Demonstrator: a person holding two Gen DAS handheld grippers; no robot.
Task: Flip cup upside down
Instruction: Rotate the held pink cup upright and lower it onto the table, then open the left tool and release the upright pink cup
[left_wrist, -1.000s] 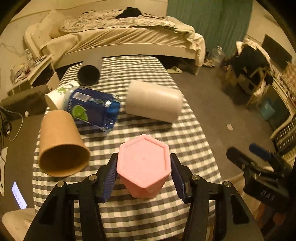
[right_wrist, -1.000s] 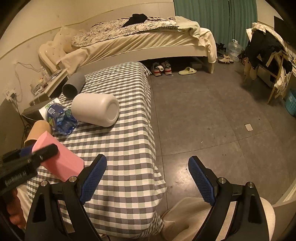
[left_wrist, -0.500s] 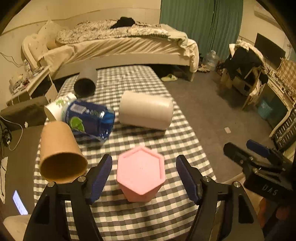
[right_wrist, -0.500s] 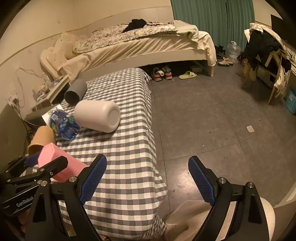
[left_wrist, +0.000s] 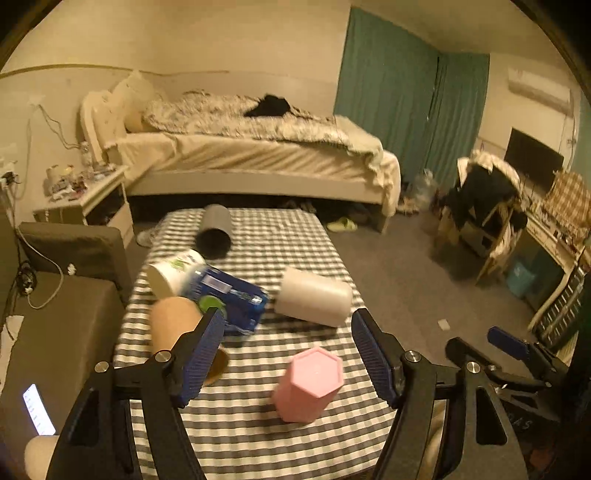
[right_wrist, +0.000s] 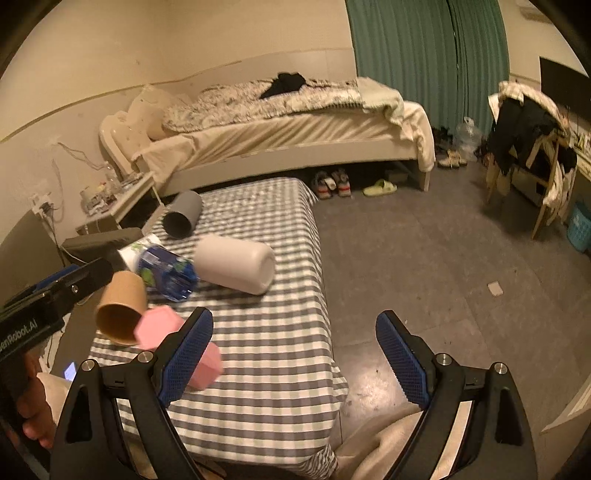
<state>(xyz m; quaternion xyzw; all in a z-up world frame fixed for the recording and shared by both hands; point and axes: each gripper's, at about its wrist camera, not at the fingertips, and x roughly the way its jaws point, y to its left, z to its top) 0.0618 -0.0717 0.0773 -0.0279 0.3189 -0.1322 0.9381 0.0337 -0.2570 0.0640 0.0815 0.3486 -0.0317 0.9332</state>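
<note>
A pink hexagonal cup (left_wrist: 309, 384) stands upside down, base up, on the checked tablecloth (left_wrist: 258, 424) near the table's front edge. It also shows in the right wrist view (right_wrist: 157, 326), partly hidden behind my right finger. My left gripper (left_wrist: 288, 354) is open and empty, raised above and behind the cup. My right gripper (right_wrist: 293, 354) is open and empty, off the table's right edge over the floor.
Lying on their sides on the table are a brown paper cup (left_wrist: 173, 325), a blue plastic bottle (left_wrist: 225, 295), a white cup (left_wrist: 314, 301) and a grey cup (left_wrist: 216, 230). A bed (left_wrist: 258, 155) stands beyond the table. Grey floor (right_wrist: 443, 258) lies to the right.
My left gripper let go of the pink cup, opened wide, then pulled up and back. The cup stays standing upside down. My right gripper lifted slightly, still open.
</note>
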